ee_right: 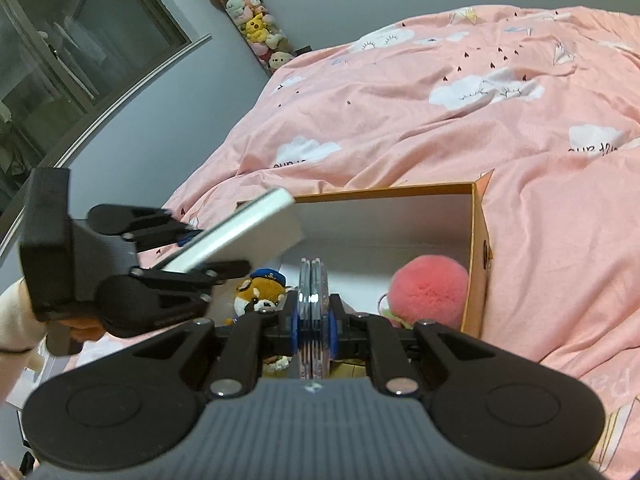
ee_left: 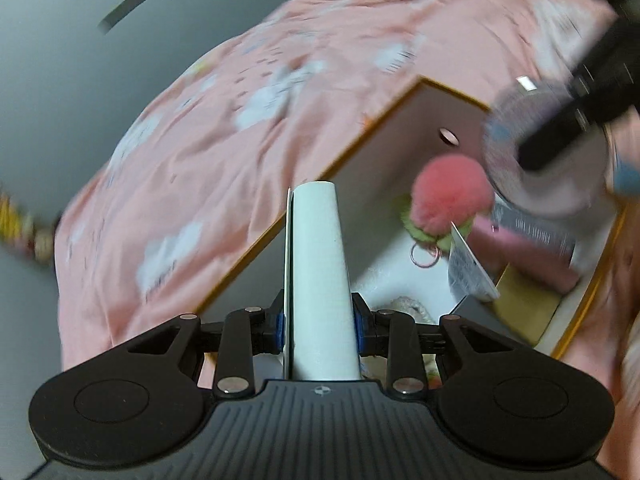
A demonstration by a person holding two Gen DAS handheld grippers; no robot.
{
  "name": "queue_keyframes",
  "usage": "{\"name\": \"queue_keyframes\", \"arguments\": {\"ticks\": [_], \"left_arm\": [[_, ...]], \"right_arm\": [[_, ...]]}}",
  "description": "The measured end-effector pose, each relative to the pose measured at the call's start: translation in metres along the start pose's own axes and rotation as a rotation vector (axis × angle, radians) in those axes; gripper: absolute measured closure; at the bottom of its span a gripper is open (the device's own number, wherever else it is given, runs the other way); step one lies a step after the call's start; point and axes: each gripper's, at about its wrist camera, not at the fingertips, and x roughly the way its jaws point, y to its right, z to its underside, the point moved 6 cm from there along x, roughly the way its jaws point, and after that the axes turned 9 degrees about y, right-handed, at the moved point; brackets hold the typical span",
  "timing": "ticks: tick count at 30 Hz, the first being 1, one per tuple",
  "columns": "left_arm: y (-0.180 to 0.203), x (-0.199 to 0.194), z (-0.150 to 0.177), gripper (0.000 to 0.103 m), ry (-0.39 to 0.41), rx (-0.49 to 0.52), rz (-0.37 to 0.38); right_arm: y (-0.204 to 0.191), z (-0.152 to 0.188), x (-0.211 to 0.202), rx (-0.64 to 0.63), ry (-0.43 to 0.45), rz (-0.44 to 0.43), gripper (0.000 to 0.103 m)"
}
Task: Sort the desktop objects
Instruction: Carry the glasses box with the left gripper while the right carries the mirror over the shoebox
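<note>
A pink cloud-print quilt (ee_right: 400,128) covered the bed, an open cardboard box (ee_right: 478,240) resting on it. The left gripper (ee_left: 319,322) pinched a white slab (ee_left: 318,280); the right gripper (ee_right: 315,320) clamped stacked discs (ee_right: 314,288). Both hung over the box, seemingly mid-delivery; next, each needed lowering beside the pink pom-pom (ee_right: 430,288) before release.

My left gripper (ee_left: 319,330) is clamped on a white box (ee_left: 318,280), edge-on above the open cardboard box (ee_left: 384,128). Inside that cardboard box lies a pink pompom keychain (ee_left: 452,196); my right gripper (ee_left: 532,160) carries a round disc (ee_left: 548,152) over its far corner.
</note>
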Motion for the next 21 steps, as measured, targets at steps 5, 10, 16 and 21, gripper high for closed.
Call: {"name": "queue_keyframes", "arguments": {"ticks": [5,10,16,21], "left_arm": [[0.018,0.020,0.000,0.069,0.037,0.253,0.025],[0.029,0.036,0.011,0.069,0.077,0.535,0.035],[0.040,0.055,0.037,0.069,0.106,0.812,0.051],[0.042,0.075,0.058,0.068,0.118,0.993,0.067]], "right_arm": [[0.009,0.003,0.006,0.032,-0.004,0.018,0.088],[0.017,0.003,0.013,0.070,-0.004,0.029,0.088],[0.023,0.005,0.028,0.105,-0.039,0.008,0.088],[0.028,0.005,0.042,0.124,-0.058,0.005,0.088]]}}
